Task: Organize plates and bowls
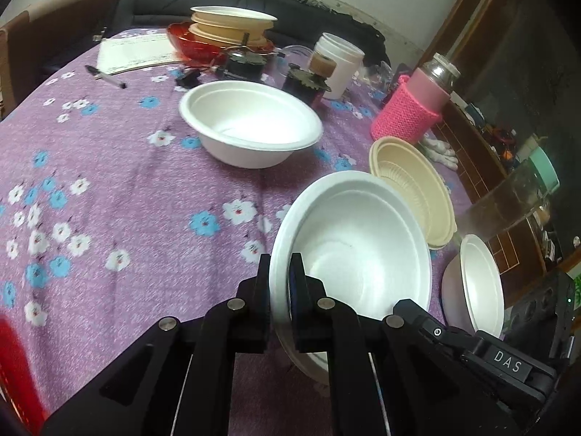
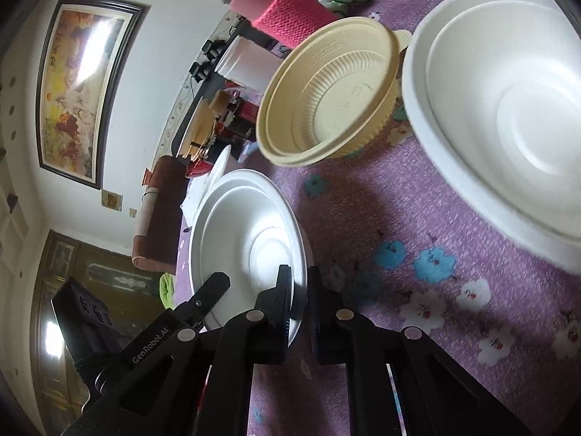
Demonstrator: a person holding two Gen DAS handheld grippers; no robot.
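While I look through the left wrist camera, my left gripper (image 1: 281, 272) pinches the rim of a white foam bowl (image 1: 357, 239) tilted above the purple floral tablecloth (image 1: 109, 181); the gripper beside it reads "DAS". Another white bowl (image 1: 250, 123) stands farther away. From the right wrist camera, my right gripper (image 2: 299, 290), marked "GenRobot.AI", clamps a smaller white bowl (image 2: 243, 250) near the beige bowl (image 2: 326, 98).

We see a white foam bowl (image 1: 348, 239) tilted on its side, rim pinched, and a second white bowl (image 2: 247, 250) likewise tipped. A third white bowl (image 1: 250, 123) sits upright on the worktop. A beige ribbed bowl (image 1: 414, 189) leans nearby. At the far end, cream bowls (image 1: 232, 25) stack on a red dish (image 1: 196, 43).
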